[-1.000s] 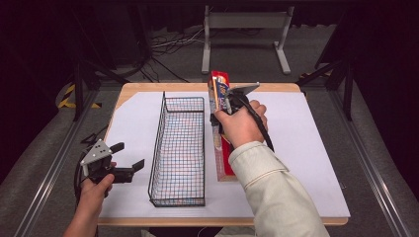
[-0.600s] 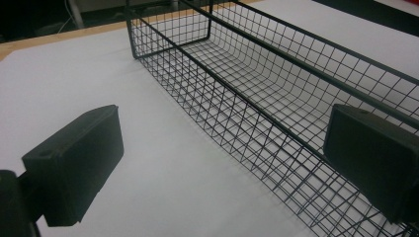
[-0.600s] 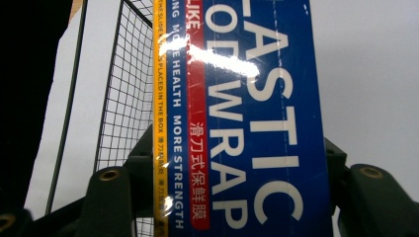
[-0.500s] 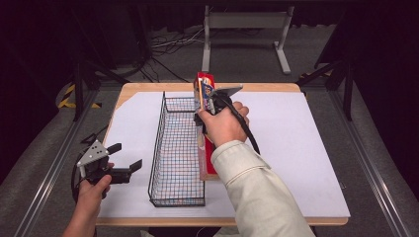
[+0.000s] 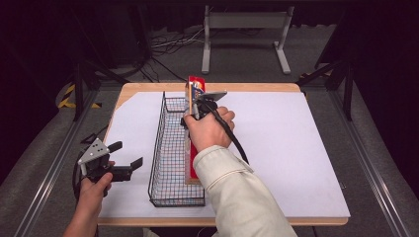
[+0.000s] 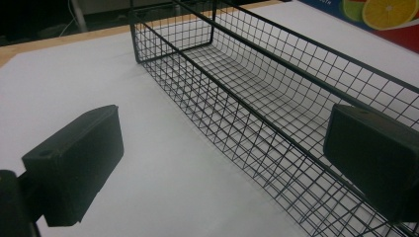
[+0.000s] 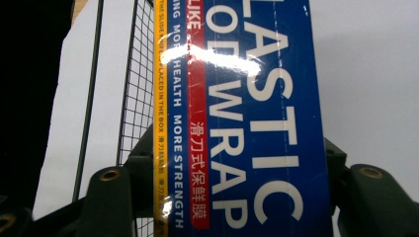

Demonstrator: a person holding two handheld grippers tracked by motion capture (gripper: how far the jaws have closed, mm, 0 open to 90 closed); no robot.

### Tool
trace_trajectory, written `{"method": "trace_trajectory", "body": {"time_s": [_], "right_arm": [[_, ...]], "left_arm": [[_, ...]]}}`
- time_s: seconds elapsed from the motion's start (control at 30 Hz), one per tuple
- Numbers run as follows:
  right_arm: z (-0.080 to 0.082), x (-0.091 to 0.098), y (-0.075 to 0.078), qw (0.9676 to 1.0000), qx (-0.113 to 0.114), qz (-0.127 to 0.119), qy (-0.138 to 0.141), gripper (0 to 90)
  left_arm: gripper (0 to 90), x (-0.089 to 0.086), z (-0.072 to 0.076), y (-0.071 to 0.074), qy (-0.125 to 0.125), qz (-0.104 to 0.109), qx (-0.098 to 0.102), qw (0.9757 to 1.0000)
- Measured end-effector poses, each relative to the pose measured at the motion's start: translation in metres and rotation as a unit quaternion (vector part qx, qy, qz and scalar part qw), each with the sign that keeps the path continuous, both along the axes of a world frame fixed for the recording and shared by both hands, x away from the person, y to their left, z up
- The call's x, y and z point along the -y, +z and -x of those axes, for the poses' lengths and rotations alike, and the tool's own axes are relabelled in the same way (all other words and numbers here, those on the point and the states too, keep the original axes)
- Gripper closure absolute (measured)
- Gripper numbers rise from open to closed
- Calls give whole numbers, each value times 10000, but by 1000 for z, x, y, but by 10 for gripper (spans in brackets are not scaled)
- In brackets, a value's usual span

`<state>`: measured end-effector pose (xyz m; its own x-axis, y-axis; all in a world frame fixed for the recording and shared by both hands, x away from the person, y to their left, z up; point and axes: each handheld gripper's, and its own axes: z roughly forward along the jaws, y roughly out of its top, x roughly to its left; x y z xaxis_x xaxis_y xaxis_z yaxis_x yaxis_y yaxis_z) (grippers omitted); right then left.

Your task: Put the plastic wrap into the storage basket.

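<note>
A long plastic wrap box, red with a blue printed face, is held lengthwise in my right gripper, whose jaws are shut on its sides. The box hangs over the right rim of a long black wire basket, tilted with its far end raised. The basket mesh lies just left of the box. My left gripper hovers left of the basket near the table's front, open with nothing between its pads. The basket looks empty inside, and a corner of the box shows beyond it.
A white sheet covers the wooden table, bare to the right of the basket and in the strip at its left. A metal stand and cables lie on the dark floor beyond the far edge.
My right hand has carried the box leftward, from the sheet right of the basket to over its right rim. The left gripper has stayed put.
</note>
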<state>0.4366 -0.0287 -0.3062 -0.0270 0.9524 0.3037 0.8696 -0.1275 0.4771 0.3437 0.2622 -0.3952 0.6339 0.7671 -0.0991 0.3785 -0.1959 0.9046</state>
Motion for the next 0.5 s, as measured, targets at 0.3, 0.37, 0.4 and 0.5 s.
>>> {"method": "trace_trajectory", "body": {"time_s": [0.3, 0.37, 0.4, 0.5], "right_arm": [[0, -20, -9, 9999, -1, 107, -36, 406], [0, -24, -14, 9998, -16, 173, -27, 406], [0, -26, -16, 9998, -24, 188, -26, 405], [-1, -30, -22, 9998, -83, 194, -23, 406]], "left_arm": [[27, -2, 2, 2, 61, -10, 31, 10000], [27, -3, 2, 2, 59, 2, 36, 10000], [27, -3, 2, 2, 70, 27, 14, 10000], [27, -4, 2, 1, 90, 38, -1, 10000]]}}
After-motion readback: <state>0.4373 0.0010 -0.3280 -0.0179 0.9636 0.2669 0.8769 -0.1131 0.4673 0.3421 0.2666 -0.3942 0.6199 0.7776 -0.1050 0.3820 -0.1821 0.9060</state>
